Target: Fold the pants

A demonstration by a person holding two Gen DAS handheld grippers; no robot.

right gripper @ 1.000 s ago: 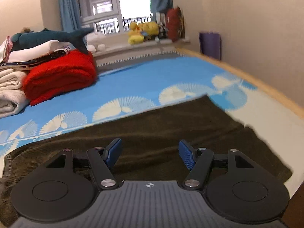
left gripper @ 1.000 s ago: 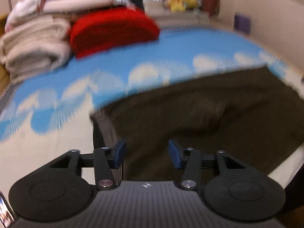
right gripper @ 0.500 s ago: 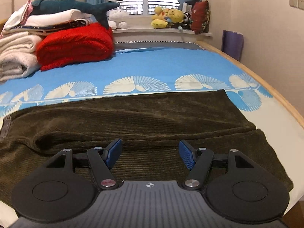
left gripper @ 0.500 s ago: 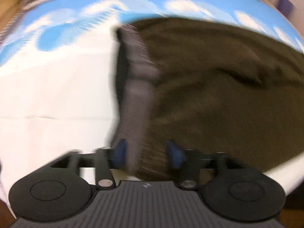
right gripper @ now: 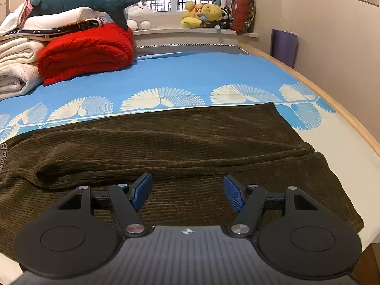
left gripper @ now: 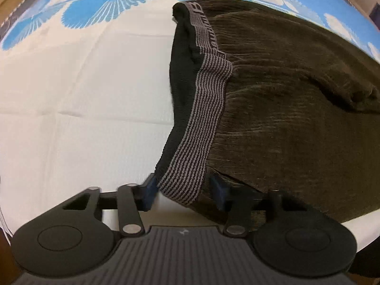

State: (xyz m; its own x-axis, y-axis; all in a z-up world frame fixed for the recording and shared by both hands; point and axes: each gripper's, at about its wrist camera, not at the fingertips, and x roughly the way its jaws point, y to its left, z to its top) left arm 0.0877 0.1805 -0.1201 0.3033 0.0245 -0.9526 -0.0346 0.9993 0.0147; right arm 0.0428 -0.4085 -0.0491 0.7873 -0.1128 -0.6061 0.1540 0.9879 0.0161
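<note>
In the left wrist view, the left gripper [left gripper: 184, 191] has its jaws spread wide, one blue pad on each side of the near end of the striped grey waistband [left gripper: 201, 118]; neither pad is pressed against it. From there the waistband runs away toward 12 o'clock, its black inner lining showing on the 9 o'clock side. The dark brown corduroy pants [left gripper: 296, 99] spread from the band toward 3 o'clock across the white part of the bedsheet [left gripper: 83, 95], whose blue fan pattern begins at the far edge.

In the right wrist view, the right gripper [right gripper: 187, 192] is also spread wide and holds nothing, poised just above the nearer leg of the pants [right gripper: 166, 137]. The legs lie lengthwise from 9 to 3 o'clock, one partly overlapping the other, with hems near 3 o'clock. Beyond, at 10 o'clock, sit a folded red blanket [right gripper: 87, 52] and stacked white towels [right gripper: 16, 71], with a plush shark [right gripper: 78, 3] on top.
</note>
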